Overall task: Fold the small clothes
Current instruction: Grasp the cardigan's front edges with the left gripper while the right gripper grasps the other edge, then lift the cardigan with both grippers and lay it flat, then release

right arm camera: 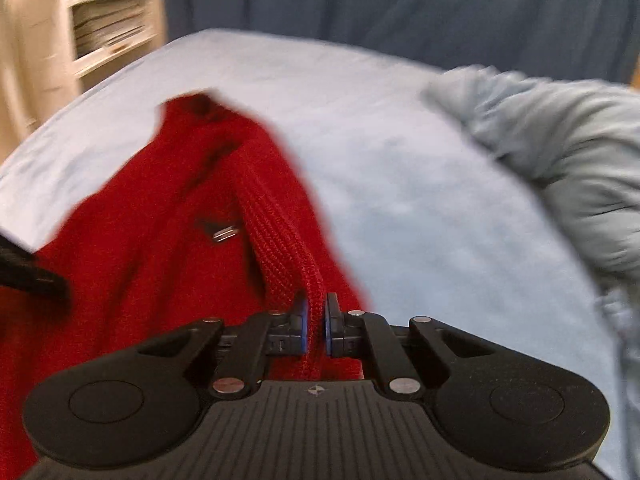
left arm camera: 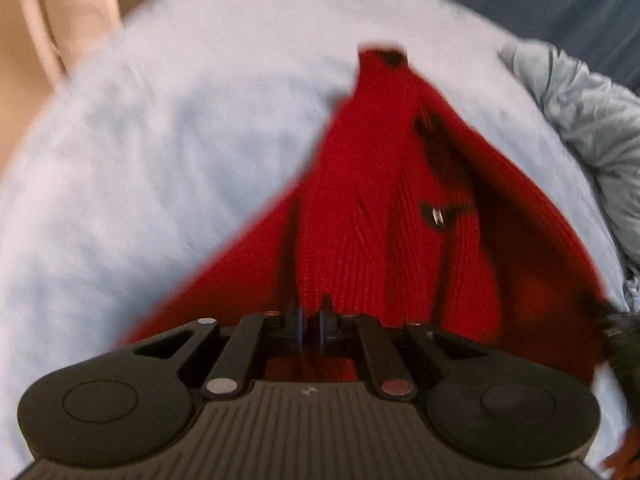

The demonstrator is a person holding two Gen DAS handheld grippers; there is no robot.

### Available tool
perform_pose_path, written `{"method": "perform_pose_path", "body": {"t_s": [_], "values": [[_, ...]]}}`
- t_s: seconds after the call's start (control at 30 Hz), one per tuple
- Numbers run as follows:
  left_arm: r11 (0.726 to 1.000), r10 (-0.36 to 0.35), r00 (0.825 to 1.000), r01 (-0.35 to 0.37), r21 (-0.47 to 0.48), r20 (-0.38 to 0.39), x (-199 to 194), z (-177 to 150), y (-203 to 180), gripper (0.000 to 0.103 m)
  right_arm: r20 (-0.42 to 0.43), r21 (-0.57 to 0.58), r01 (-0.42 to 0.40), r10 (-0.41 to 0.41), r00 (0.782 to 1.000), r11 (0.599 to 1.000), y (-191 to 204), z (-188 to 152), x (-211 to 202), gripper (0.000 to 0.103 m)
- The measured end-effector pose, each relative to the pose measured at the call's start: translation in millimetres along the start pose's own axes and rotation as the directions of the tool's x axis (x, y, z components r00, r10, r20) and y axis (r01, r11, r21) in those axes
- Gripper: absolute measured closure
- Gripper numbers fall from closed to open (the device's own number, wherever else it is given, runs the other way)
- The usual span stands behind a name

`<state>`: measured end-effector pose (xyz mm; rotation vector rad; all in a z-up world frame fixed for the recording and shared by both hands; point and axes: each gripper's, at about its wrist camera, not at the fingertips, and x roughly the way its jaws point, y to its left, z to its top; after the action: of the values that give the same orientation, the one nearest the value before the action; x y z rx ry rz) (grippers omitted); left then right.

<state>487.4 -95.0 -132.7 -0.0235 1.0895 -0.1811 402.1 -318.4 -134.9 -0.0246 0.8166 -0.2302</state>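
A red knitted cardigan (left arm camera: 360, 200) with dark buttonholes and a metal fastener lies stretched over a pale blue sheet (left arm camera: 160, 140). My left gripper (left arm camera: 310, 316) is shut on one ribbed edge of it. In the right wrist view the same red cardigan (right arm camera: 160, 220) hangs from my right gripper (right arm camera: 316, 320), whose blue pads pinch a ribbed band. The far end of the garment rests on the sheet (right arm camera: 400, 200). The other gripper shows as a dark shape at the right edge of the left view (left arm camera: 616, 332) and the left edge of the right view (right arm camera: 28, 272).
A crumpled pale grey-blue garment (right arm camera: 560, 160) lies on the sheet to the right, also visible as grey-blue cloth (left arm camera: 580, 112). A dark blue backdrop (right arm camera: 400, 8) stands behind the bed. Cream shelves (right arm camera: 104, 20) stand at the far left.
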Motion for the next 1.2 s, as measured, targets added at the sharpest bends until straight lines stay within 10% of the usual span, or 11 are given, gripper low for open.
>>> {"method": "perform_pose_path", "body": {"t_s": [0.13, 0.3, 0.83, 1.03, 1.13, 1.2], "values": [[0.992, 0.118, 0.979, -0.124, 0.024, 0.165, -68, 4, 34, 0.096, 0.121, 0.033, 0.134, -0.137, 0.983, 0.990, -41, 7, -46, 0.097], [0.966, 0.252, 0.888, -0.252, -0.051, 0.386, -188, -7, 82, 0.096, 0.344, 0.084, 0.238, -0.252, 0.904, 0.968, -87, 16, -151, 0.097], [0.996, 0.085, 0.595, -0.068, -0.056, 0.799, -529, -142, 109, 0.097, 0.800, 0.194, 0.137, -0.238, 0.551, 0.971, -139, -75, -528, 0.097], [0.998, 0.058, 0.620, -0.064, -0.023, 0.783, -505, -81, 89, 0.097, 0.816, 0.237, 0.108, -0.258, 0.517, 0.965, -163, -55, -538, 0.097], [0.994, 0.084, 0.677, -0.105, -0.018, 0.731, -441, -25, 71, 0.097, 0.781, 0.242, 0.140, -0.278, 0.559, 0.960, -165, -36, -497, 0.097], [0.991, 0.111, 0.730, -0.133, -0.019, 0.675, -377, 13, 54, 0.097, 0.719, 0.245, 0.171, -0.297, 0.628, 0.954, -171, -9, -437, 0.097]]}}
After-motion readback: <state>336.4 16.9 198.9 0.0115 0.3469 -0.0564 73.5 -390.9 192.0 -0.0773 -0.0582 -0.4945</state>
